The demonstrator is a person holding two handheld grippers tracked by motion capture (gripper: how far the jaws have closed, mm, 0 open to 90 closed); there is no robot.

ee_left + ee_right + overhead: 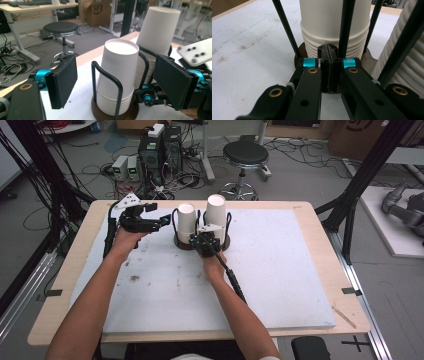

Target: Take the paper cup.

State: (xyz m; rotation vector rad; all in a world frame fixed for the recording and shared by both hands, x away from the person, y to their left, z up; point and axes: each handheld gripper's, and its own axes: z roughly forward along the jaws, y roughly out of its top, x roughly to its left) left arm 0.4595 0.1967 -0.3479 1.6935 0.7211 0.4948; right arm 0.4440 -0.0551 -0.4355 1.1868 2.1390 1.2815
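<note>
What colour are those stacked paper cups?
The paper cups are white, clearest in the left gripper view.

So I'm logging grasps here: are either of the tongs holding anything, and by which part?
Nothing is held. The left tongs stand open around the shorter cup stack without touching it; the right tongs are shut, empty, by the holder's wooden base.

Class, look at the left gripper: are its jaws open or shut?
Open. In the left gripper view, the left gripper has its jaws set wide apart on either side of the nearer cup stack, touching nothing.
</note>
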